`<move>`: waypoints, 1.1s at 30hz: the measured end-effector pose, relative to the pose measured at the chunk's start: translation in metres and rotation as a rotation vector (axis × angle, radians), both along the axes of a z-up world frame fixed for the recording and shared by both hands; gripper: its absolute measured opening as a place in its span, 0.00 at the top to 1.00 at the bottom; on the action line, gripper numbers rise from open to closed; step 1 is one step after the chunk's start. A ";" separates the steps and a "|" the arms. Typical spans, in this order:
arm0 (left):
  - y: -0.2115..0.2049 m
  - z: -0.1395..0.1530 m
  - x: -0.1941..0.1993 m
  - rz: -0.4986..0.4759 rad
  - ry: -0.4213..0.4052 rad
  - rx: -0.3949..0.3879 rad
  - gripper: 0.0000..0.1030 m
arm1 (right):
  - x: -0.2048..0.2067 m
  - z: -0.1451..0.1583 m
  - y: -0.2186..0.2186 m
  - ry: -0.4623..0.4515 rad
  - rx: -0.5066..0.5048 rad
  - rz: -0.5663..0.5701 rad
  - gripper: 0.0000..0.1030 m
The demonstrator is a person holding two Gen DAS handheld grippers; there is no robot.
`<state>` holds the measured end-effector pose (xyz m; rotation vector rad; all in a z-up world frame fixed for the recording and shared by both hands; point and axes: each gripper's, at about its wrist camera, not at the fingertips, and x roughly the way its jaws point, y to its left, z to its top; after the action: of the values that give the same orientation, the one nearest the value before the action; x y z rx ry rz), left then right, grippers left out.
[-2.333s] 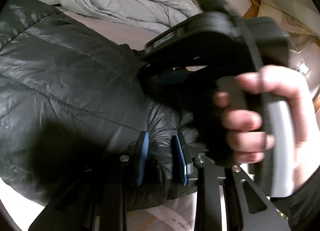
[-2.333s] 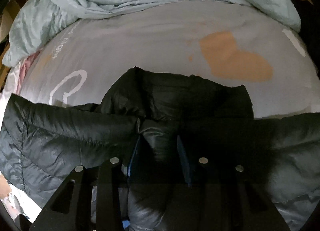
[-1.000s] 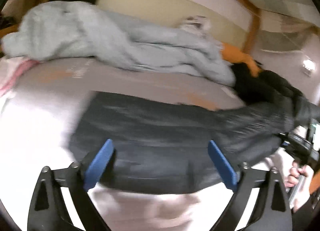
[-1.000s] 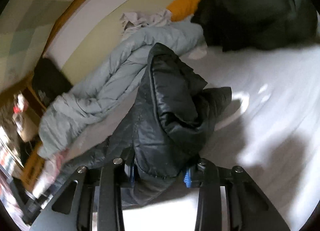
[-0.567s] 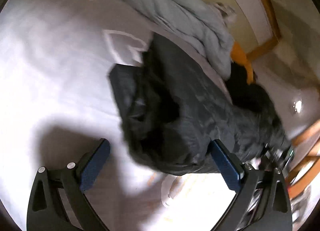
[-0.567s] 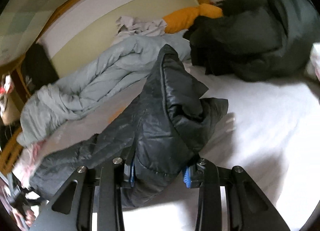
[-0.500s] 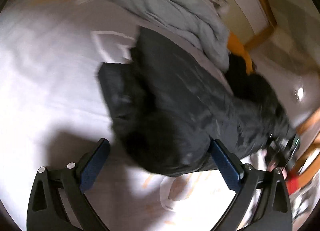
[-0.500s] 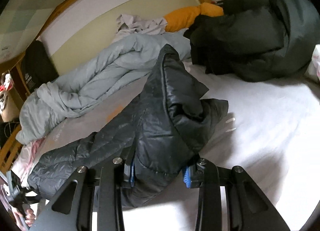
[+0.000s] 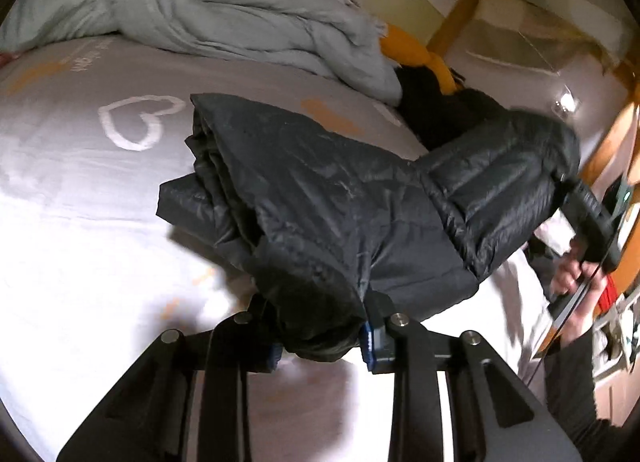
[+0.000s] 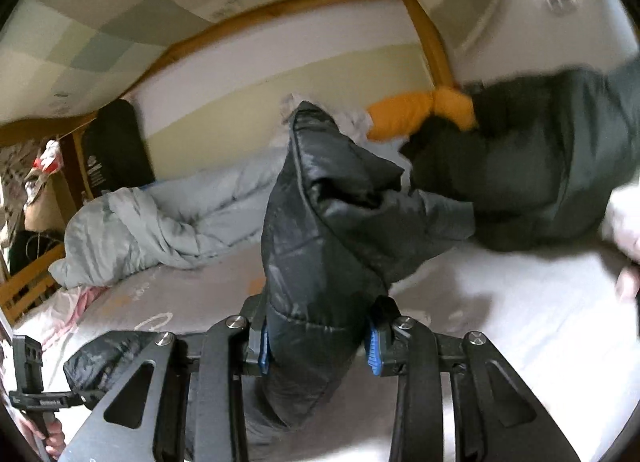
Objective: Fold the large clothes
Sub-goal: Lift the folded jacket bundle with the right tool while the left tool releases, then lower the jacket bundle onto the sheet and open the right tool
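A black quilted puffer jacket (image 9: pixel 328 197) stretches across the grey bed sheet (image 9: pixel 80 189), folded lengthwise. My left gripper (image 9: pixel 322 340) is shut on one end of it at the bottom of the left wrist view. My right gripper (image 10: pixel 316 342) is shut on the other end (image 10: pixel 320 229) and holds it raised above the bed; it also shows at the far right of the left wrist view (image 9: pixel 560 177). The left gripper's body shows at the bottom left of the right wrist view (image 10: pixel 28 378).
A crumpled light-blue duvet (image 9: pixel 240 17) lies along the back of the bed. A dark green coat (image 10: pixel 540 181) and an orange garment (image 10: pixel 416 111) lie by the wooden bed frame (image 10: pixel 432 45). A white heart print (image 9: pixel 136 121) marks the sheet.
My left gripper was open beside the jacket and has now shut on its end. My right gripper, still gripping, has lifted its end higher.
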<state>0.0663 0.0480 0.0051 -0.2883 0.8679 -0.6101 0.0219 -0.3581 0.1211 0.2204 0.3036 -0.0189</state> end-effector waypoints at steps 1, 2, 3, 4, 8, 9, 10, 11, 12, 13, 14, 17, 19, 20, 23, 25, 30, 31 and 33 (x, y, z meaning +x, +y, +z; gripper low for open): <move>-0.001 -0.003 0.002 0.002 0.005 0.005 0.72 | -0.003 0.007 0.009 -0.009 -0.023 0.008 0.64; -0.002 -0.006 0.006 0.011 0.011 0.006 0.71 | -0.004 0.011 0.017 -0.013 -0.040 0.012 0.64; -0.001 -0.010 0.010 0.021 0.015 0.002 0.70 | -0.007 0.017 0.031 -0.020 -0.068 0.023 0.64; 0.002 -0.014 0.013 0.027 0.020 0.000 0.68 | -0.009 0.020 0.041 -0.025 -0.084 0.034 0.64; 0.008 -0.024 0.022 0.022 0.057 -0.027 0.65 | -0.013 0.033 0.101 -0.049 -0.147 0.104 0.64; 0.008 -0.023 0.018 0.022 0.055 -0.024 0.64 | -0.014 0.035 0.115 -0.052 -0.161 0.119 0.64; 0.007 -0.021 0.017 0.019 0.049 -0.013 0.63 | -0.014 0.036 0.132 -0.053 -0.181 0.138 0.64; 0.004 -0.020 0.017 0.018 0.041 -0.001 0.63 | -0.015 0.035 0.147 -0.049 -0.202 0.153 0.64; 0.002 -0.019 0.016 0.016 0.034 0.009 0.62 | -0.015 0.034 0.163 -0.044 -0.220 0.168 0.64; 0.000 -0.018 0.015 0.015 0.030 0.016 0.62 | -0.014 0.031 0.175 -0.036 -0.232 0.182 0.64; -0.001 -0.018 0.014 0.015 0.028 0.020 0.62 | -0.012 0.028 0.186 -0.026 -0.242 0.196 0.64; -0.001 -0.017 0.011 0.010 0.028 0.012 0.63 | -0.007 0.011 0.221 0.017 -0.250 0.239 0.64; -0.001 -0.016 0.006 0.001 0.033 0.000 0.64 | -0.004 -0.004 0.238 0.060 -0.214 0.280 0.64; -0.002 -0.016 0.003 -0.007 0.035 -0.004 0.64 | -0.002 -0.013 0.243 0.084 -0.198 0.296 0.64; -0.003 -0.011 -0.002 -0.029 0.027 0.003 0.63 | 0.003 -0.037 0.252 0.152 -0.152 0.326 0.64; 0.002 -0.005 -0.002 -0.011 0.012 0.014 0.51 | 0.005 -0.052 0.255 0.186 -0.145 0.342 0.64; 0.027 0.021 -0.005 0.060 -0.064 -0.016 0.44 | -0.003 -0.067 0.266 0.210 -0.203 0.351 0.61; 0.032 0.029 -0.008 0.079 -0.102 -0.015 0.41 | -0.003 -0.068 0.267 0.212 -0.204 0.350 0.59; 0.041 0.047 -0.019 0.102 -0.193 -0.013 0.36 | -0.008 -0.068 0.263 0.209 -0.192 0.360 0.51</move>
<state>0.0473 0.0894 0.0522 -0.2785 0.6605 -0.5392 0.0136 -0.0955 0.0533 -0.0295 0.5436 0.2850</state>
